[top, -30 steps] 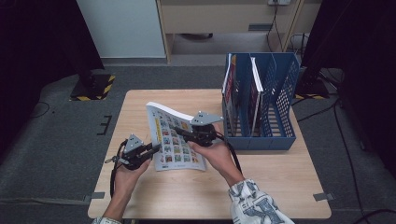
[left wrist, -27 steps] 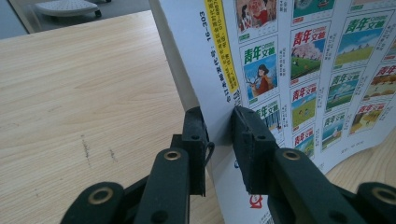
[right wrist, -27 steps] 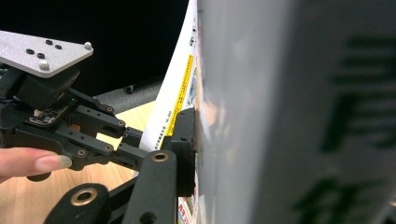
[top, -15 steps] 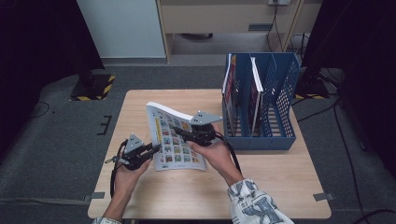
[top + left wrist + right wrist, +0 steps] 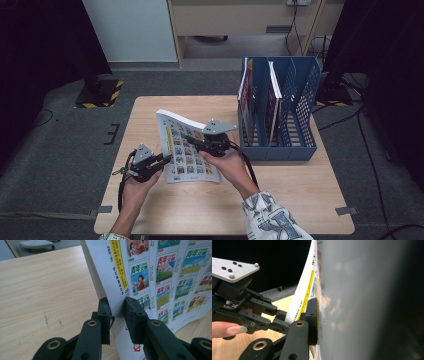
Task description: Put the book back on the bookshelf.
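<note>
Both my claws held one magazine (image 5: 187,150) off the surface near its middle: left claw (image 5: 117,315) pinched its near edge, right claw (image 5: 192,141) clamped the cover. File rack (image 5: 300,107) at the right edge already held magazines; I judged this one not yet filed.

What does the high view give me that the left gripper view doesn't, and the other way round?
High view alone: the blue file rack with books standing in it, at the table's right, and the person's hands with the right hand-held gripper on the magazine. Left gripper view alone: the left hand-held gripper closed on the magazine's edge, its cover print readable. Both: the magazine raised off the wooden table.
</note>
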